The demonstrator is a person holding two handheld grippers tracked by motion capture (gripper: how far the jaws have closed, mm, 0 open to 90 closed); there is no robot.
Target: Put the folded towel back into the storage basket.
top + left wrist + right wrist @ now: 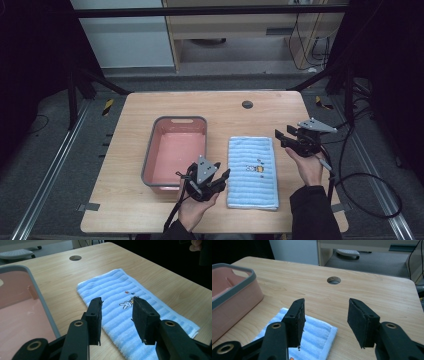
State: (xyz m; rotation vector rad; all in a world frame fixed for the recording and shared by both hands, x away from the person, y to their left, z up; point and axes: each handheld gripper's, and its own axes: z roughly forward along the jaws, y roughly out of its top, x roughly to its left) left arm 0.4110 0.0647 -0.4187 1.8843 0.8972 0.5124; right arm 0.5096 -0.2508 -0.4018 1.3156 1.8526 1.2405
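A folded light-blue striped towel [252, 175] with a small rabbit motif lies flat on the wooden table [150, 207], right of a pink bin [179, 119] with a grey rim. My left gripper [222, 170] hovers at the towel's near left edge, jaws open and empty. In the left gripper view the towel [110, 285] stretches away under the open left gripper [117, 301], beside the bin's rim [40, 292]. My right gripper [283, 135] is held just past the towel's far right corner, open and empty. In the right gripper view the right gripper [326, 302] stands above that corner of the towel [317, 332].
The bin [239, 286] is empty inside. A round cable hole [247, 104] sits near the table's far edge. Black cables trail off the right side onto the floor [370, 195]. Dark frame posts stand at the back corners.
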